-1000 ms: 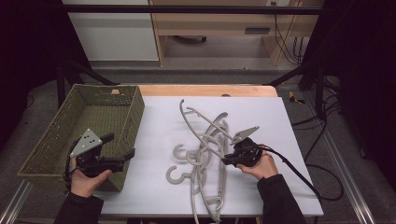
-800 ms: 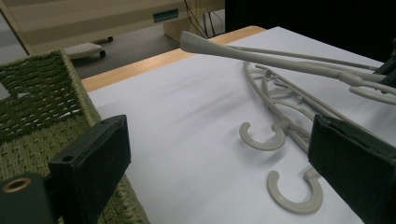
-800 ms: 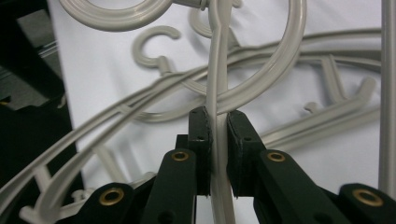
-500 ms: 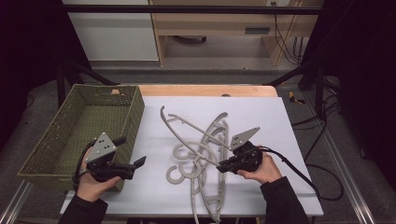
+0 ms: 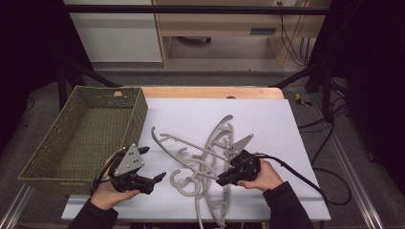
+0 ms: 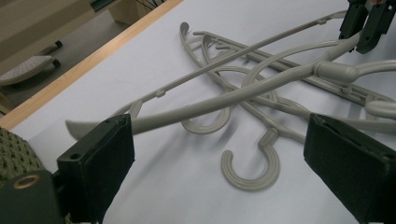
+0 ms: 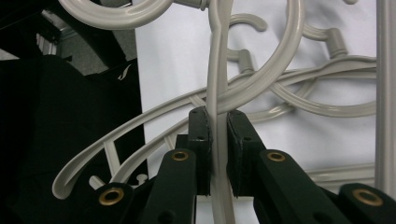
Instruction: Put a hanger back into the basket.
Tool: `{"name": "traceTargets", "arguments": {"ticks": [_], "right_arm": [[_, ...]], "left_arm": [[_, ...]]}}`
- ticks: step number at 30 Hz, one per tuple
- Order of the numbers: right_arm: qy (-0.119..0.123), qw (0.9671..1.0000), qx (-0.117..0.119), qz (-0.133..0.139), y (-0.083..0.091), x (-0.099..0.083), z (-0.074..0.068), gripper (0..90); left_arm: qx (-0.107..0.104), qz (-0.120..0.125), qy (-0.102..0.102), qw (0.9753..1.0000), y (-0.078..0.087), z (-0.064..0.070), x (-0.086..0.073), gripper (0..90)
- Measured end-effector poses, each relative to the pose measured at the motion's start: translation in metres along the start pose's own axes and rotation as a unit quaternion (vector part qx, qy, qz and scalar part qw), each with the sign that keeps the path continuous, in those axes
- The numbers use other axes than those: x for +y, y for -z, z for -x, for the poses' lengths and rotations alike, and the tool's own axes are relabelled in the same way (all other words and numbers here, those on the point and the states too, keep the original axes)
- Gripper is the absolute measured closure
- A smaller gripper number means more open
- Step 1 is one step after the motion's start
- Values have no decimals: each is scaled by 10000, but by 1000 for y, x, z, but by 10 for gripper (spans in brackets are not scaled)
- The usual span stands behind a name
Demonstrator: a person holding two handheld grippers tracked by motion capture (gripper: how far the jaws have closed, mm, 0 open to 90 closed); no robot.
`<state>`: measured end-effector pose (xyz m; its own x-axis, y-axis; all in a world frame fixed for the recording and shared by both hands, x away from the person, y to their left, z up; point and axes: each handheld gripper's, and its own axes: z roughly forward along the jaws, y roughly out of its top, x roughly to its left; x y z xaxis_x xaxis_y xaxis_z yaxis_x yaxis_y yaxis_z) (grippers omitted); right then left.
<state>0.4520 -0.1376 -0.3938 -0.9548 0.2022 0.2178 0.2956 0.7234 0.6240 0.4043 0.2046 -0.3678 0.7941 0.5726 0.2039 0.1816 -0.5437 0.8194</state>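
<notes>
Grey hanger [image 5: 191,145] sits clamped in our right gripper [image 5: 224,180]. Our left gripper [image 5: 160,177], jaws apart, should close squarely on its free arm.

The right hand-held gripper [image 7: 217,140] has its two black jaws pinched on the thin arm of a beige plastic clothes hanger [image 7: 217,70], above more tangled beige hangers [image 7: 322,100] on the white tabletop [image 7: 173,60].

Pale grey plastic hangers [image 5: 205,157] on a white tabletop [image 5: 267,119]; olive-green woven rectangular basket [image 5: 81,133] beside; black two-jaw grippers with brass-coloured rivets; light wooden strip [image 5: 210,92] along the far edge.
</notes>
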Motion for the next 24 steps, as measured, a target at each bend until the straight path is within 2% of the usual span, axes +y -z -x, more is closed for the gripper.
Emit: {"name": "traceTargets", "arguments": {"ticks": [1, 3, 5, 10, 14, 15, 16, 18, 20, 24], "right_arm": [[2, 10000, 3, -3, -1, 1, -1, 816], [2, 10000, 42, -21, -2, 1, -2, 816], [52, 9999, 95, -23, -2, 1, -2, 816], [85, 9997, 198, -85, -5, 2, -3, 816], [99, 9997, 211, -104, -5, 3, -5, 816], [117, 9996, 245, -117, -5, 3, -5, 816], [148, 9994, 280, -106, -6, 4, -5, 816], [139, 9993, 306, -135, -6, 4, -6, 816], [141, 9994, 295, -136, -6, 4, -7, 816], [153, 9990, 376, -194, -7, 4, -7, 816]], "left_arm": [[-9, -53, -96, 9999, -3, 2, 1, 87], [-41, -96, -162, 9998, -6, 3, 2, 91], [-67, -210, -347, 9992, -10, 6, 4, 92], [-226, -390, -645, 9969, -19, 9, 6, 115], [-252, -566, -880, 9942, -26, 15, 5, 137], [-237, -625, -983, 9929, -27, 15, 5, 144], [-225, -608, -1015, 9927, -29, 17, 4, 173], [-205, -652, -1225, 9901, -31, 20, 4, 203], [-186, -636, -1265, 9898, -32, 21, 3, 221], [-125, -817, -1595, 9837, -37, 25, 2, 293]]}}
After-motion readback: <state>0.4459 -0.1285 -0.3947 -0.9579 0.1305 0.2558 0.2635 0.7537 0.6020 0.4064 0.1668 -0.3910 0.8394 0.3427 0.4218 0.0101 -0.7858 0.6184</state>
